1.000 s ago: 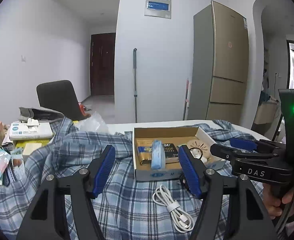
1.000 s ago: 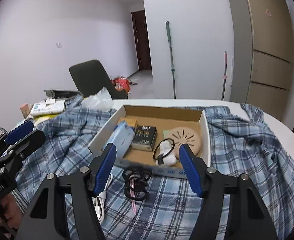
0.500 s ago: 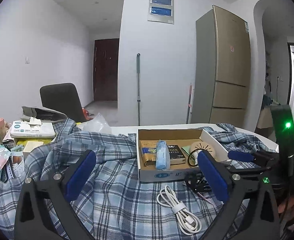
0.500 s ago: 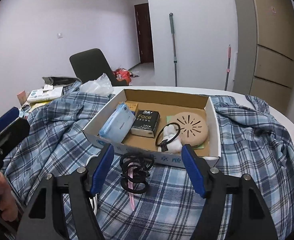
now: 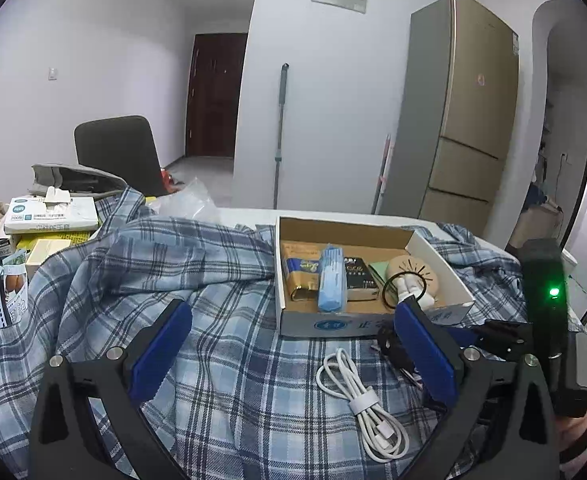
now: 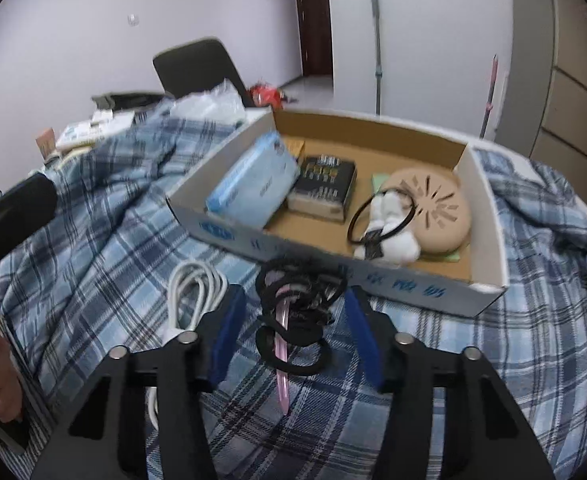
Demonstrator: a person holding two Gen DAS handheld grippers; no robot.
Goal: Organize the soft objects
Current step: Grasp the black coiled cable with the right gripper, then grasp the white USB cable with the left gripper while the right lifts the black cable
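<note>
A bundle of black hair ties on a pink stick (image 6: 293,312) lies on the blue plaid shirt (image 6: 93,240) just in front of the cardboard box (image 6: 373,280). My right gripper (image 6: 295,320) is open, its blue fingers on either side of the bundle, not touching it. The box (image 5: 333,322) holds a blue mask pack (image 6: 253,184), a black packet (image 6: 325,184), a white plush with a black ring (image 6: 389,232) and a tan disc (image 6: 437,204). My left gripper (image 5: 293,344) is open wide above the shirt (image 5: 213,280).
A coiled white cable (image 5: 357,396) lies on the shirt left of the hair ties, also in the right wrist view (image 6: 189,292). A tissue pack and books (image 5: 49,216) are stacked at the table's left. A dark chair (image 5: 117,152), a mop and a fridge (image 5: 465,120) stand behind.
My right gripper has moved forward and down, so its fingers now bracket the hair ties. My left gripper has opened wide from a narrower gap and drawn back a little.
</note>
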